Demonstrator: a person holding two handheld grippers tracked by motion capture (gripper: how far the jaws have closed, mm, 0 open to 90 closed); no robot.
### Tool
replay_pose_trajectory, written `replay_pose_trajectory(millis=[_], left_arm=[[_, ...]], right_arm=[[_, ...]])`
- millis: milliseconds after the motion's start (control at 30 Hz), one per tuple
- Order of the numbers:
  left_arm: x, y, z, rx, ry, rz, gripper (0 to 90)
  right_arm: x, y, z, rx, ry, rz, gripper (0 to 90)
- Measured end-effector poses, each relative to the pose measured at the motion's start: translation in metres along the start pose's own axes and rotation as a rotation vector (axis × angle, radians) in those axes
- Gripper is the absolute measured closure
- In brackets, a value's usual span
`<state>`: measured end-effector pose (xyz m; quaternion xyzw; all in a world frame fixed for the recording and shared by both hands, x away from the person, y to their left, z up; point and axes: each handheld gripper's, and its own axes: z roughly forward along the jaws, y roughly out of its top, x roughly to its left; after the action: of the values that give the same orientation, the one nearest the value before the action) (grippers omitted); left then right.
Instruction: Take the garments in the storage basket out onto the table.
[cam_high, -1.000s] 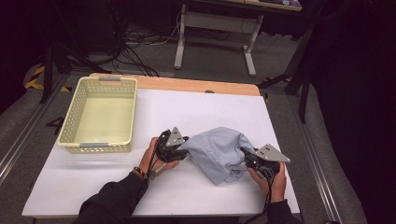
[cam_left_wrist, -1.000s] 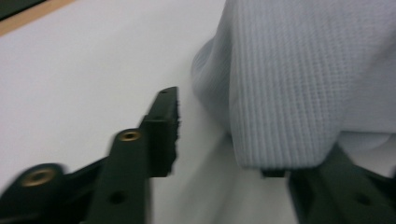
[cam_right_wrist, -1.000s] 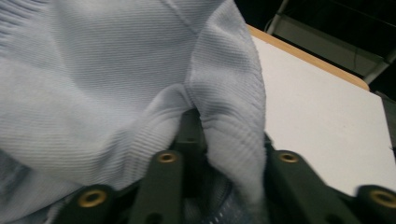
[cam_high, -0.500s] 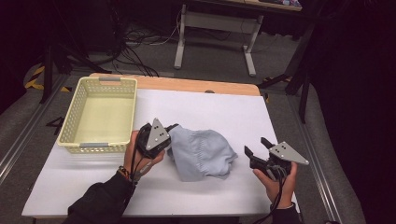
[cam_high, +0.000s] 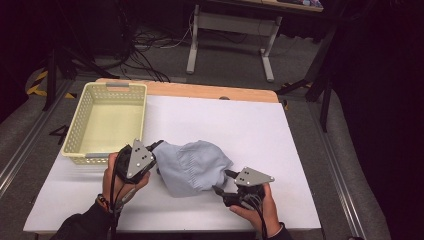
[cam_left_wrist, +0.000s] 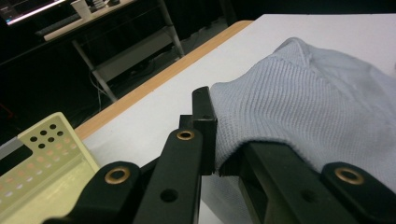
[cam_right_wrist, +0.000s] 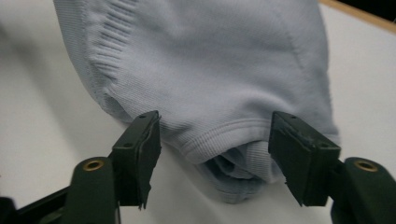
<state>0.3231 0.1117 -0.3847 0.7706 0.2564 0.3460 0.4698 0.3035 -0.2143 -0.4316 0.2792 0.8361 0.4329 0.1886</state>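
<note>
A pale blue knit garment (cam_high: 192, 167) lies bunched on the white table (cam_high: 240, 125). My left gripper (cam_high: 157, 150) is at its left side and is shut on a fold of the knit (cam_left_wrist: 303, 107), pinched between the black jaws (cam_left_wrist: 217, 135). My right gripper (cam_high: 223, 181) is at the garment's near right corner. Its jaws have just been closing and stand apart on either side of the ribbed hem (cam_right_wrist: 210, 60). The hem lies between them (cam_right_wrist: 215, 149) and the pads do not press on it.
A cream perforated basket (cam_high: 120, 86) stands empty at the table's far left, just beyond my left hand; its corner (cam_left_wrist: 42, 158) shows in the left gripper view. A wooden strip (cam_high: 210, 91) runs along the far edge. Desk legs and cables are on the floor behind.
The left gripper shut on the garment and dragged it left toward the basket. The right gripper let go, opened wide, then moved left up to the garment's hem.
</note>
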Motion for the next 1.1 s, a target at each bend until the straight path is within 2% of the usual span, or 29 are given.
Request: replay_pose_trajectory(millis=[133, 167, 267, 367, 400, 467, 500, 567, 600, 633, 667, 700, 733, 767, 800, 867, 900, 933, 1000, 1033, 1067, 1100], left_arm=[[-0.005, -0.001, -0.004, -0.002, -0.022, 0.006, 87.9], [-0.008, -0.002, -0.005, 0.001, -0.033, 0.013, 87.8], [-0.009, -0.003, -0.004, -0.002, -0.046, 0.006, 87.8], [-0.009, -0.004, -0.004, -0.007, -0.056, 0.002, 87.7], [-0.009, -0.006, -0.004, -0.002, -0.055, 0.001, 87.7], [-0.008, -0.006, -0.003, -0.004, -0.058, 0.000, 87.3], [-0.007, -0.008, -0.003, -0.011, -0.072, -0.015, 86.6], [-0.007, -0.009, -0.003, -0.013, -0.071, -0.026, 85.6], [-0.006, -0.009, -0.003, -0.021, -0.075, -0.034, 80.7], [-0.005, -0.010, -0.003, -0.031, -0.088, -0.043, 79.9], [-0.005, -0.010, -0.004, -0.041, -0.094, -0.050, 79.9], [-0.006, -0.011, -0.004, -0.050, -0.096, -0.051, 78.7], [-0.007, -0.011, -0.003, -0.058, -0.120, -0.056, 73.5], [-0.007, -0.011, -0.003, -0.058, -0.120, -0.056, 70.9], [-0.009, -0.010, -0.002, -0.058, -0.134, -0.046, 69.6], [-0.016, -0.009, -0.002, -0.071, -0.189, -0.026, 66.2], [-0.016, -0.009, -0.002, -0.071, -0.189, -0.026, 61.6], [-0.018, -0.007, -0.002, -0.078, -0.228, -0.007, 61.6], [-0.023, -0.005, -0.002, -0.093, -0.297, -0.011, 47.8], [-0.023, -0.005, -0.002, -0.093, -0.297, -0.011, 45.3], [-0.024, -0.004, -0.004, -0.102, -0.321, -0.026, 43.2], [-0.025, -0.004, -0.006, -0.108, -0.324, -0.028, 40.0]], right_arm=[[0.002, -0.004, 0.010, 0.036, 0.012, -0.026, 45.3], [0.001, -0.008, 0.012, 0.038, 0.006, -0.028, 58.8], [0.002, -0.010, 0.011, 0.039, 0.020, -0.039, 71.4], [0.004, -0.009, 0.011, 0.038, 0.023, -0.057, 75.3], [0.004, -0.009, 0.010, 0.039, 0.021, -0.063, 80.0], [0.003, -0.009, 0.009, 0.036, 0.019, -0.065, 80.6], [0.001, -0.008, 0.003, 0.018, 0.012, -0.061, 82.0], [-0.001, -0.007, 0.000, 0.012, 0.007, -0.065, 82.1], [-0.005, -0.004, -0.014, -0.020, -0.022, -0.065, 82.5], [-0.008, -0.002, -0.022, -0.044, -0.038, -0.056, 82.6], [-0.008, -0.002, -0.022, -0.044, -0.038, -0.056, 82.6], [-0.012, -0.001, -0.031, -0.068, -0.055, -0.046, 82.7], [-0.019, 0.001, -0.048, -0.118, -0.098, -0.025, 82.8], [-0.019, 0.001, -0.048, -0.118, -0.098, -0.025, 82.8], [-0.028, 0.000, -0.064, -0.151, -0.143, -0.011, 83.1], [-0.036, -0.002, -0.076, -0.176, -0.179, 0.011, 83.4], [-0.036, -0.002, -0.076, -0.176, -0.179, 0.011, 83.4], [-0.041, -0.003, -0.081, -0.186, -0.202, 0.022, 83.5], [-0.056, -0.012, -0.092, -0.197, -0.255, 0.077, 83.7], [-0.059, -0.014, -0.093, -0.195, -0.266, 0.087, 83.7], [-0.062, -0.017, -0.094, -0.193, -0.282, 0.100, 83.7], [-0.066, -0.020, -0.096, -0.193, -0.302, 0.116, 83.7]])
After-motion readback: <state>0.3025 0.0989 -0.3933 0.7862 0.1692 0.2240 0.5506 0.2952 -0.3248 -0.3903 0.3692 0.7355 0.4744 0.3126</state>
